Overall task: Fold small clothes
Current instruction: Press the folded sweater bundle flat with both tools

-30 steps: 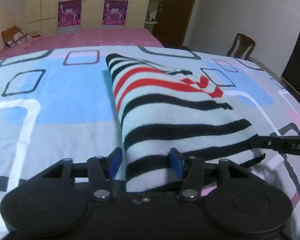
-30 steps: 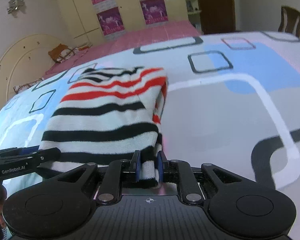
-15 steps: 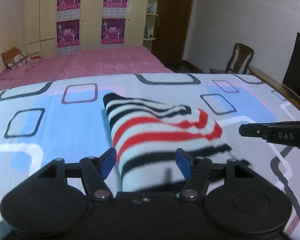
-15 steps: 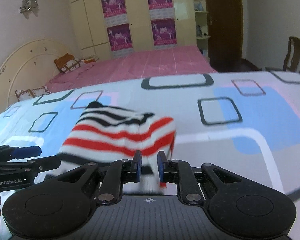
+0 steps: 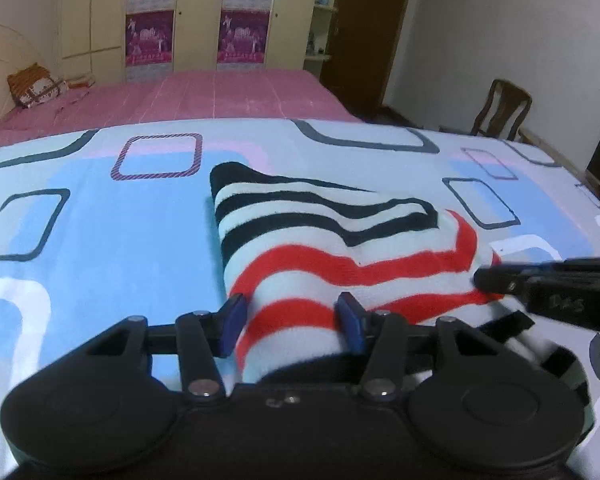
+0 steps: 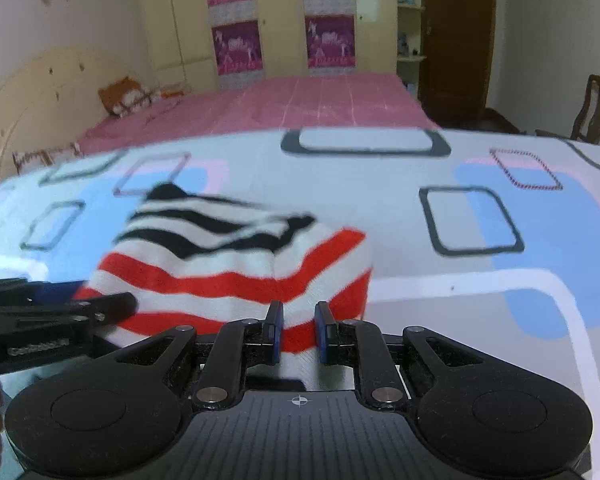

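Your left tool [image 5: 292,324] has the near edge of the striped garment [image 5: 320,248] between its blue pads [image 5: 233,318]; the jaws are closing, and you cannot tell whether both pads press the cloth yet. Your right tool [image 6: 298,330] is clamped on the garment's right near corner, its 2 pads pinching a narrow fold of red-and-white knit. Both tools point downward at a slant over the bed [image 5: 100,220], side by side, with the right tool's fingers visible at the right edge of the left wrist view and the left tool's at the left edge of the right wrist view.

The garment lies on the patterned blue, white and pink bedspread, black stripes at the far end and red stripes nearest you, its near part lifted off the bed and bunched. Nothing else lies on the bedspread near it. Beyond stands a second bed with a pink cover [image 5: 220,96], a pillow [image 5: 36,86] at its head, a wardrobe [image 5: 196,16] with purple posters, a dark door [image 6: 456,40] and a wooden chair [image 5: 500,110].
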Tool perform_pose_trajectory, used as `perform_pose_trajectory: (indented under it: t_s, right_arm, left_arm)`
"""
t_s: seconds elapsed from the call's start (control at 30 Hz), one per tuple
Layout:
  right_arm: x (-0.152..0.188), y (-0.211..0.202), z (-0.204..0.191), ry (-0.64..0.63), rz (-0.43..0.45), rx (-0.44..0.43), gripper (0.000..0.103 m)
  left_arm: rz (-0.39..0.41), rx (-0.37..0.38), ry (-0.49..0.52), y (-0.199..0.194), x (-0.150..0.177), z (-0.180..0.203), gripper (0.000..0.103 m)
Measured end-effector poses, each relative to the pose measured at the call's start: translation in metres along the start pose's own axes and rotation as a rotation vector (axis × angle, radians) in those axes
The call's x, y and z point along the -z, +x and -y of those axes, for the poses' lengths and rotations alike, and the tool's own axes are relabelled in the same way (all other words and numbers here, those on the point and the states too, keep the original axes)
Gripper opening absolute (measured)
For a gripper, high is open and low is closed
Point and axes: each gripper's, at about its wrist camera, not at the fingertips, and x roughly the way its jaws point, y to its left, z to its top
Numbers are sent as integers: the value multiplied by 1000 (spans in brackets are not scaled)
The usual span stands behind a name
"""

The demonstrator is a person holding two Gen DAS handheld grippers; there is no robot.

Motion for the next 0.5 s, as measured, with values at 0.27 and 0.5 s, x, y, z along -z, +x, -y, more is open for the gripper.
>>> perform_pose_trajectory:
  t_s: [0.27, 0.5]
  right_arm:
    - [-9, -2, 8, 2, 32, -29, 16]
    - [-42, 29, 12, 31, 59, 7, 16]
  left_arm:
    - [0, 14, -11, -6, -24, -2, 50]
    - [8, -22, -28, 29, -50, -9, 52]
